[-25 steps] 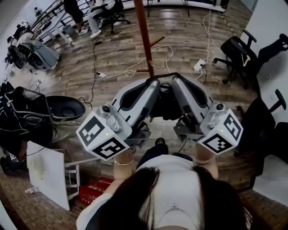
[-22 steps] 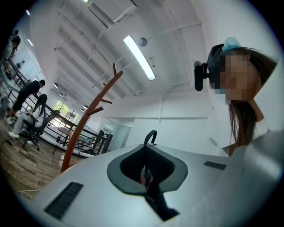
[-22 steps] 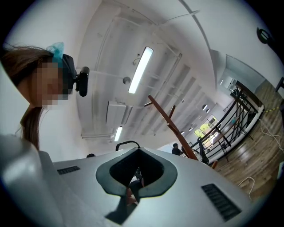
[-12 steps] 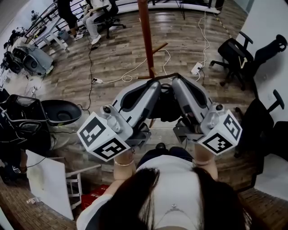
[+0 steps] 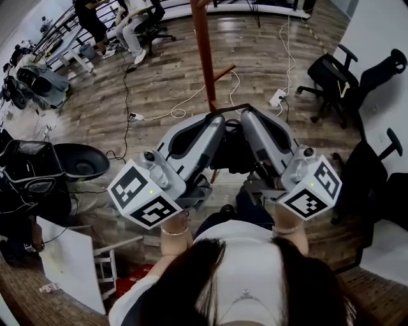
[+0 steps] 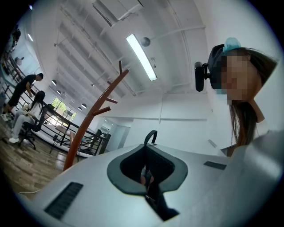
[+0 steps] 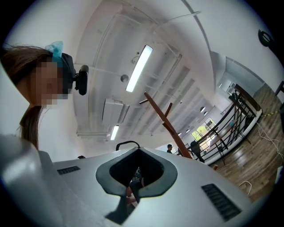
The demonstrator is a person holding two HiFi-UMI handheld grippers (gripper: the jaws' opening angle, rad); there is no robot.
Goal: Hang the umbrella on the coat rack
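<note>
In the head view my left gripper (image 5: 214, 118) and right gripper (image 5: 250, 113) are held side by side, tips close together and pointing up. A thin black strap loop (image 5: 227, 109) of the umbrella runs across both tips. The dark folded umbrella (image 5: 233, 150) hangs between the two gripper bodies. The brown wooden coat rack (image 5: 203, 54) stands just beyond the tips. In the left gripper view the gripper (image 6: 146, 151) is shut, with the strap (image 6: 151, 135) poking out above it and the coat rack (image 6: 93, 117) to the left. In the right gripper view the gripper (image 7: 135, 153) is shut on the strap (image 7: 127, 143), with the coat rack (image 7: 165, 122) behind it.
Black office chairs (image 5: 333, 75) stand at the right. White cables (image 5: 185, 100) and a power strip (image 5: 278, 97) lie on the wooden floor near the rack's base. At the left are a black basin (image 5: 83, 163), a white board (image 5: 67, 253) and a red box (image 5: 135, 272). People (image 5: 135, 18) are at the back.
Both grippers stay together, shut on the strap. The floor and the things at the left have slid slightly in the view, and the rack pole now sits a little further left.
</note>
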